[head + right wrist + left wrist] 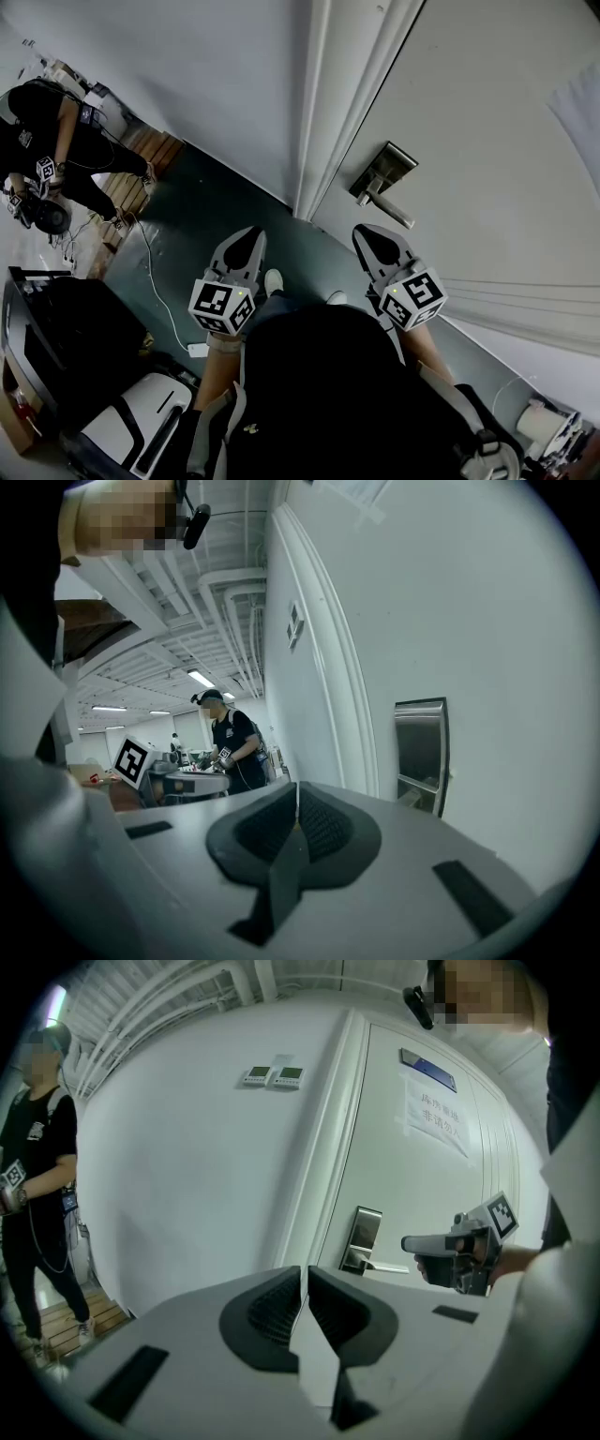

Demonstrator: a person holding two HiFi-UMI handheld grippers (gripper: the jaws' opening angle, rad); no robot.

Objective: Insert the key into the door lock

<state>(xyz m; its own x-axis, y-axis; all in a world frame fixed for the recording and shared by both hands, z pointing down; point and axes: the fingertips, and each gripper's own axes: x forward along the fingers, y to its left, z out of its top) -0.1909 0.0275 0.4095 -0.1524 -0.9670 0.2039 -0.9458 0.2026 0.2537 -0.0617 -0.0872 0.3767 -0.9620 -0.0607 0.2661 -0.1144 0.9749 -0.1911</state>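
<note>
The metal lock plate with its lever handle sits on the white door, up and ahead of both grippers. My left gripper points toward the door frame, left of the lock, its jaws together. Below the handle is my right gripper, also shut. In the left gripper view the lock plate stands beyond my own jaws, with the right gripper beside the handle. The right gripper view has the plate right of my jaws. I see no key in any view.
A white door frame runs beside the door. Another person stands at the far left holding grippers. A white cable lies on the dark floor, near a black case. A paper notice hangs on the door.
</note>
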